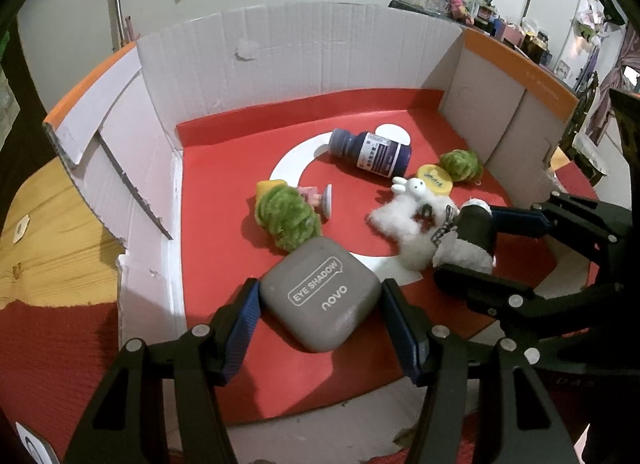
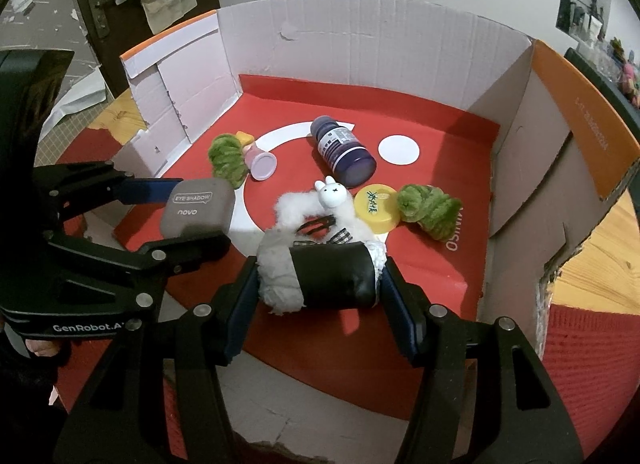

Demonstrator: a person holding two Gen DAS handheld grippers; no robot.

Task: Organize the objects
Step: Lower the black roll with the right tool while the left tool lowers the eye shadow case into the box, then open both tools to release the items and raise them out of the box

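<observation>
Left wrist view: your left gripper [image 1: 320,318] sat low over the near part of the box.
Its grip: the blue pads [image 1: 242,328] pressed both sides of the grey eye-shadow case [image 1: 320,298]; you had it clamped about half-wide.
Case look: a rounded square of matte grey plastic with white lettering, tilted on the red liner [image 1: 224,199].
Room around it: the white corrugated box wall [image 1: 304,55] stood well back; a torn left wall edge lay near your left finger.
Neighbours: a green fuzzy toy [image 1: 286,215] just beyond the case, and a dark blue bottle [image 1: 374,151] on its side further back.

Right wrist view: your right gripper [image 2: 320,284] was in the box's near middle.
Its grip: the jaws pinched the ends of a black-and-white fluffy roll [image 2: 320,278], held about half-wide.
Roll look: glossy black leather-like band round the middle, woolly white tufts at each end.
Touching it: a white plush rabbit [image 2: 316,203] with a checked bow lay against the roll's far side.
Beyond: a yellow lid [image 2: 378,205] beside a second green fuzzy toy [image 2: 430,207]; a pink cup [image 2: 262,163] lay tipped over.
Open room: bare red liner to the right, up to the orange-edged wall [image 2: 576,131].
</observation>
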